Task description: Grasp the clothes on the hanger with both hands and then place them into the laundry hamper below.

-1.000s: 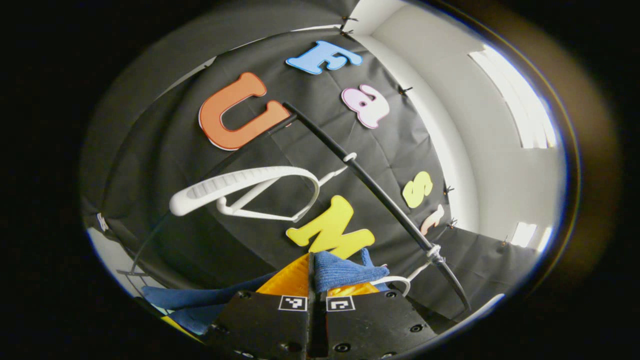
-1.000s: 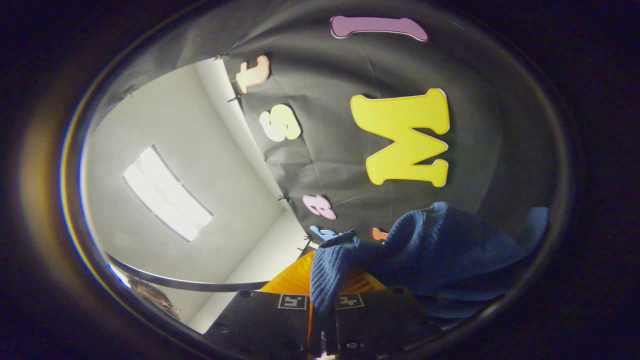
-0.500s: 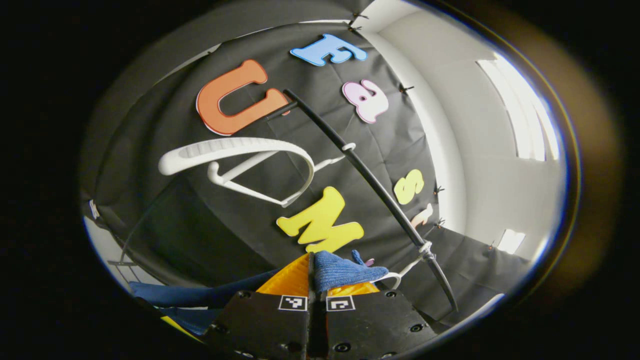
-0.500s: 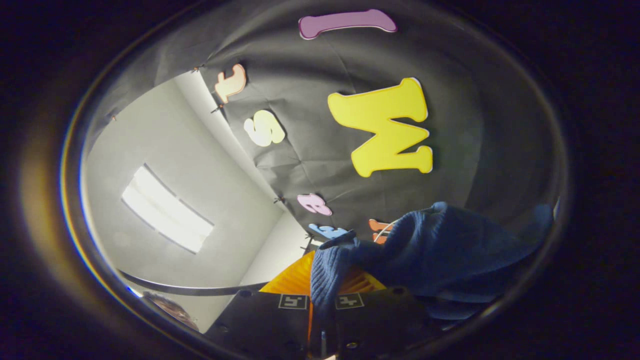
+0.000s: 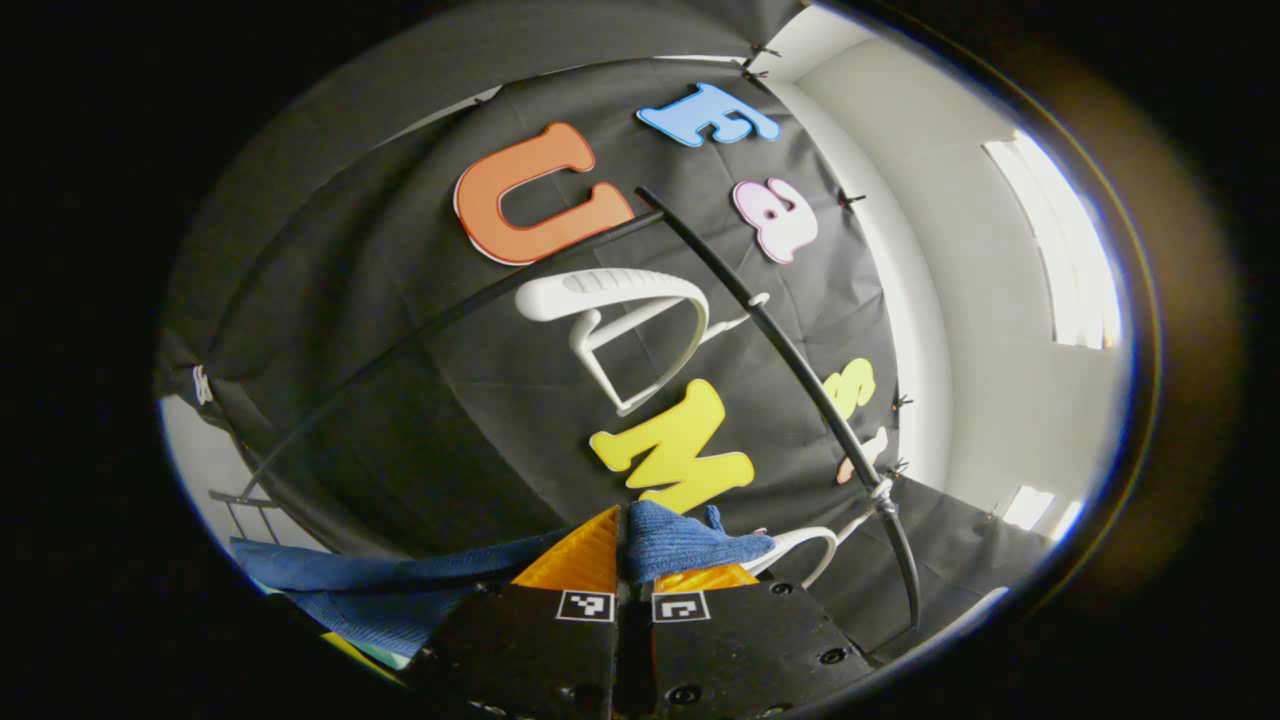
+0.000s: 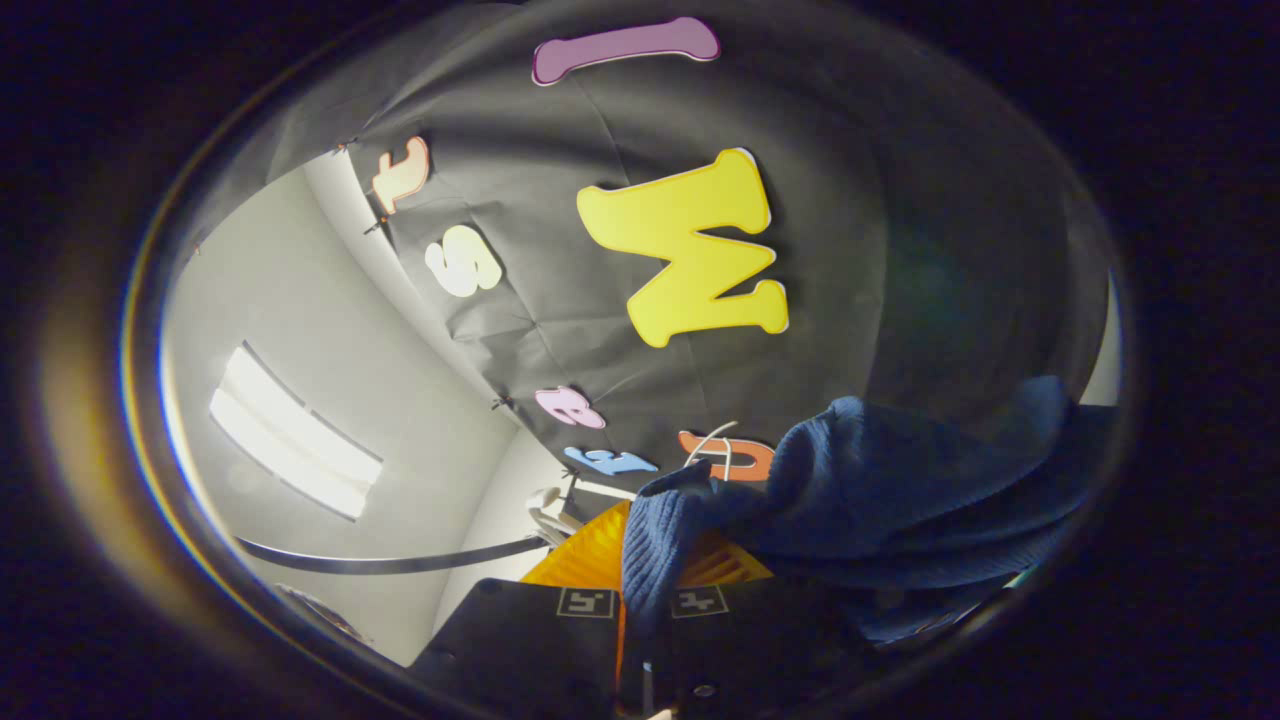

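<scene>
1. The left gripper (image 5: 622, 535) pinches a fold of the blue knit sweater (image 5: 690, 540).
2. The right gripper (image 6: 640, 555) pinches the sweater's (image 6: 880, 490) other end.
3. The sweater hangs between both grippers, clear of the white hanger (image 5: 625, 310) on its black rail (image 5: 790, 360); the hamper, judged below, is unseen.
</scene>
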The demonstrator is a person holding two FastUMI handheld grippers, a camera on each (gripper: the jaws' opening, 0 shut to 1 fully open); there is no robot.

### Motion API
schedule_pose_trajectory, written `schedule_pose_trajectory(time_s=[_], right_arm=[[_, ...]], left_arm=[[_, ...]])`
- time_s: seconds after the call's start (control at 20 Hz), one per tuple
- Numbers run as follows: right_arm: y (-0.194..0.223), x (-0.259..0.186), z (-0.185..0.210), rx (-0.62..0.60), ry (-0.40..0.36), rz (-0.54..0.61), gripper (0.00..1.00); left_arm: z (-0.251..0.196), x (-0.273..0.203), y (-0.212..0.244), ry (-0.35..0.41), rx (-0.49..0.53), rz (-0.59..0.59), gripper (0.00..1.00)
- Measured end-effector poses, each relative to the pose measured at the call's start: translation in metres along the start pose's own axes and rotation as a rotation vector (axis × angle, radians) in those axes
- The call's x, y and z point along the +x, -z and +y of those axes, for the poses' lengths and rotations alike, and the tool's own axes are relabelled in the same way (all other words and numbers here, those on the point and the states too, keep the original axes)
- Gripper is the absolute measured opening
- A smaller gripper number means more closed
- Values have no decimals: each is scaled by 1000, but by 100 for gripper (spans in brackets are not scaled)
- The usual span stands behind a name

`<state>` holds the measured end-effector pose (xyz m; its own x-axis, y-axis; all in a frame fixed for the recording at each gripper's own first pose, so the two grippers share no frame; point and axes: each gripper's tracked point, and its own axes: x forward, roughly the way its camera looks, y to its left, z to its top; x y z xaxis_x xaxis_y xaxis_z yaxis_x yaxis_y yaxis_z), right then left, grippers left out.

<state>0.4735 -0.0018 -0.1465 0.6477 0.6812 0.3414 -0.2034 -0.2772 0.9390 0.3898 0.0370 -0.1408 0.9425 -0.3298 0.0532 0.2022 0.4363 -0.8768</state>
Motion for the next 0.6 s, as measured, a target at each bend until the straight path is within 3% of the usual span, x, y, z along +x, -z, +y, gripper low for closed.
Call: schedule_pose_trajectory(time_s=[0.25,0.6], right_arm=[[10,-2,-15,2,69,-10,5],[71,-2,-15,-66,180,53,5]], left_arm=[[17,-16,14,-83,-2,24,0],[8,-48,39,-175,74,69,0]])
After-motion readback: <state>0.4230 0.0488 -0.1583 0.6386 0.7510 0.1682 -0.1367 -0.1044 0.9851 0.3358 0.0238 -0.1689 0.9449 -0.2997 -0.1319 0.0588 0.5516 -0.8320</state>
